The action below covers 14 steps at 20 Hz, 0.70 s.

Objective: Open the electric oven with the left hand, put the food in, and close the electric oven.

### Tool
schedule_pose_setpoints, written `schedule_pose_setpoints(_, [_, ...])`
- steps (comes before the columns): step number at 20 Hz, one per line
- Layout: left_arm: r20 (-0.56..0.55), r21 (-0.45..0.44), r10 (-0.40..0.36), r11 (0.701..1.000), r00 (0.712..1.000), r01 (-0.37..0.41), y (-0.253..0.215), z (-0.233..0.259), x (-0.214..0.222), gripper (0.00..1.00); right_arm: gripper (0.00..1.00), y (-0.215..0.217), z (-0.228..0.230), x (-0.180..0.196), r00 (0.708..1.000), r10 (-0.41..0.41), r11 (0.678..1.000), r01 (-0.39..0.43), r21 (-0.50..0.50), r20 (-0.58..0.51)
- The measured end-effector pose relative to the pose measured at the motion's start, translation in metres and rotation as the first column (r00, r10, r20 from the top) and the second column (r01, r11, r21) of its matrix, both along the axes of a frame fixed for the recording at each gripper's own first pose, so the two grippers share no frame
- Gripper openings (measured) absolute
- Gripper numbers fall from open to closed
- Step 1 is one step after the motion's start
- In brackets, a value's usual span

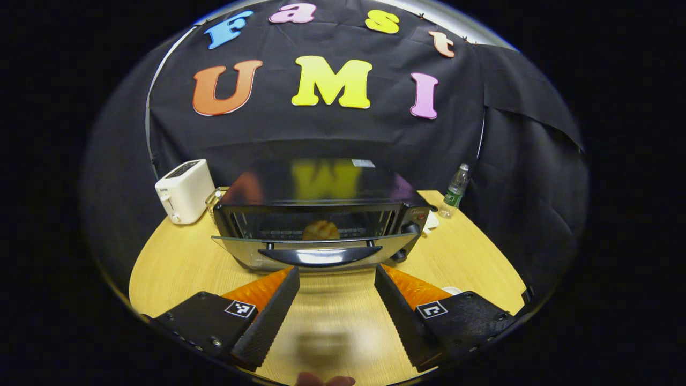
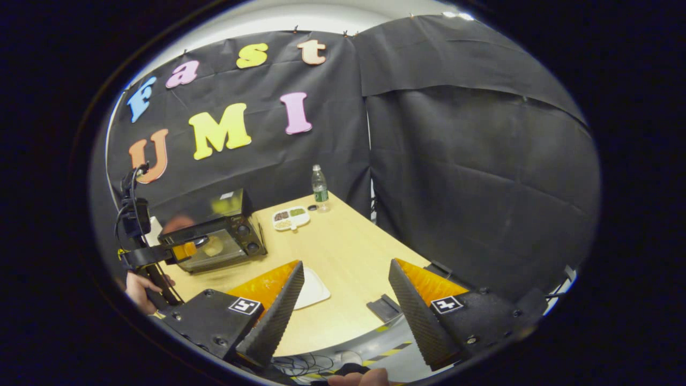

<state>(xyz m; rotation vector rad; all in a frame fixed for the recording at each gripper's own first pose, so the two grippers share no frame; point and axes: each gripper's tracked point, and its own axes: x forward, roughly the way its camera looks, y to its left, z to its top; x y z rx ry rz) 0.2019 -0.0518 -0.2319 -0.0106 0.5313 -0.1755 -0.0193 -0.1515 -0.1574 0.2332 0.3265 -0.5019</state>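
The black electric oven with a glass door (image 1: 321, 225) sits mid-worktop (image 1: 177, 262), its door seemingly ajar, and the golden bun-like food (image 1: 320, 230) already lies inside. The left gripper (image 1: 336, 279) hangs spread and empty before the dark curved door handle (image 1: 319, 255). A push off-centre could slide the oven or leave the door unlatched. The right gripper (image 2: 345, 273) is released, well off, over a white plate (image 2: 312, 289).

A white toaster (image 1: 184, 191) is sitting at the tabletop's (image 1: 177, 262) ten o'clock; a water bottle (image 1: 456, 191) is standing at two o'clock, a divided snack tray (image 2: 290, 217) lying near it.
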Motion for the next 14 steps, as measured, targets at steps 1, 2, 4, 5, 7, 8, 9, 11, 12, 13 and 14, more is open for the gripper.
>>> schedule_pose_setpoints(1, [0.018, -0.003, -0.007, 1.0, 1.0, 0.007, -0.002, 0.009, 0.001, 0.94, 0.97, 0.0, 0.005, 0.001, 1.0, 0.001, 1.0, -0.001, -0.003, 0.012])
schedule_pose_setpoints(2, [0.038, -0.004, -0.013, 1.0, 0.999, 0.013, -0.002, 0.018, -0.001, 0.93, 0.97, 0.0, 0.009, 0.003, 1.0, 0.005, 1.0, -0.005, -0.008, 0.023])
schedule_pose_setpoints(4, [0.087, -0.007, -0.019, 1.0, 0.996, 0.02, 0.0, 0.038, -0.002, 0.93, 0.97, 0.002, 0.018, 0.01, 0.999, 0.022, 1.0, -0.021, -0.018, 0.043])
schedule_pose_setpoints(5, [0.116, -0.008, -0.024, 1.0, 0.993, 0.025, 0.001, 0.05, -0.003, 0.93, 0.97, 0.004, 0.024, 0.016, 0.998, 0.036, 0.999, -0.035, -0.023, 0.056])
schedule_pose_setpoints(7, [0.172, 0.0, -0.025, 1.0, 0.985, 0.026, 0.008, 0.077, -0.007, 0.93, 0.97, 0.01, 0.039, 0.027, 0.994, 0.076, 0.996, -0.071, -0.054, 0.084])
schedule_pose_setpoints(8, [0.204, 0.007, -0.02, 1.0, 0.979, 0.019, 0.015, 0.089, -0.007, 0.93, 0.97, 0.013, 0.048, 0.033, 0.99, 0.098, 0.993, -0.091, -0.072, 0.1])
schedule_pose_setpoints(9, [0.232, 0.011, -0.014, 1.0, 0.973, 0.011, 0.021, 0.104, -0.011, 0.93, 0.97, 0.018, 0.057, 0.041, 0.985, 0.124, 0.99, -0.114, -0.085, 0.117])
schedule_pose_setpoints(11, [0.29, 0.01, 0.001, 1.0, 0.957, -0.004, 0.031, 0.137, -0.02, 0.93, 0.97, 0.03, 0.077, 0.058, 0.972, 0.18, 0.979, -0.162, -0.121, 0.152])
schedule_pose_setpoints(12, [0.316, 0.008, 0.009, 1.0, 0.949, -0.013, 0.037, 0.154, -0.025, 0.93, 0.97, 0.036, 0.088, 0.066, 0.963, 0.208, 0.972, -0.185, -0.143, 0.17])
schedule_pose_setpoints(13, [0.338, 0.008, 0.02, 1.0, 0.941, -0.025, 0.042, 0.169, -0.031, 0.93, 0.97, 0.045, 0.098, 0.075, 0.953, 0.24, 0.964, -0.211, -0.163, 0.186])
schedule_pose_setpoints(14, [0.357, 0.008, 0.034, 0.999, 0.934, -0.039, 0.049, 0.182, -0.035, 0.93, 0.97, 0.054, 0.109, 0.082, 0.94, 0.275, 0.954, -0.241, -0.177, 0.201])
